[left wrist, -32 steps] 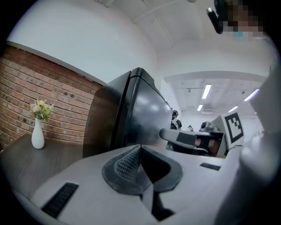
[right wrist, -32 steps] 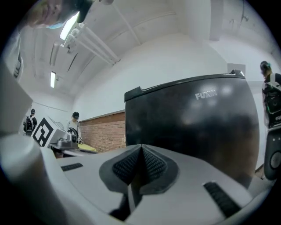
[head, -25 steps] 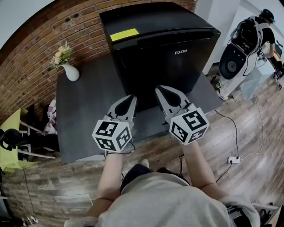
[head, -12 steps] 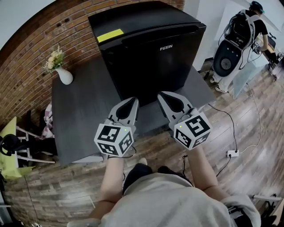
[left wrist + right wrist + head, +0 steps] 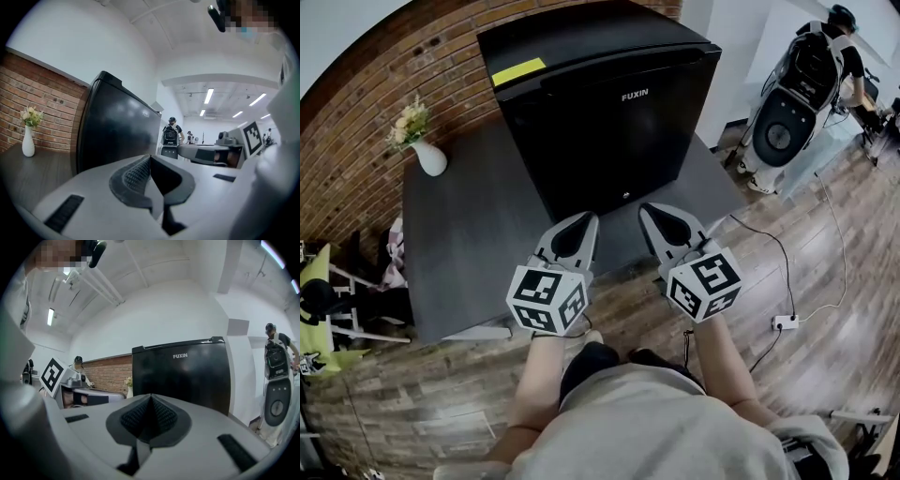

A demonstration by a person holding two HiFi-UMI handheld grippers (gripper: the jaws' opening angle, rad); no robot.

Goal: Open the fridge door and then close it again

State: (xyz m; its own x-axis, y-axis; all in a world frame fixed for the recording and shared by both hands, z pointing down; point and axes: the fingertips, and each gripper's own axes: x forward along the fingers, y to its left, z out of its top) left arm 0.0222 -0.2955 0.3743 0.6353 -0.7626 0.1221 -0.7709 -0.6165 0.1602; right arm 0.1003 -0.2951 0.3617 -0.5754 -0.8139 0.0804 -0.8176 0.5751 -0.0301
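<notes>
Left tongs (image 5: 587,219): fully closed, pads together, nothing held. Right tongs (image 5: 650,210): same condition, closed and empty. Held side by side, roughly level, pointed at black boxy compact fridge (image 5: 600,122) just ahead of tips, no contact. Door position: shut. Below tips and fridge: dark grey flat surface (image 5: 459,234). Well left of left tongs: white ceramic vase with pale flowers (image 5: 429,157).

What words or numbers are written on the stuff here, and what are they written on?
"FUXIN": white letters near the top of the door of the boxy black fridge.
Yellow rectangular sticker on the fridge's top: any print is too small to read.
</notes>
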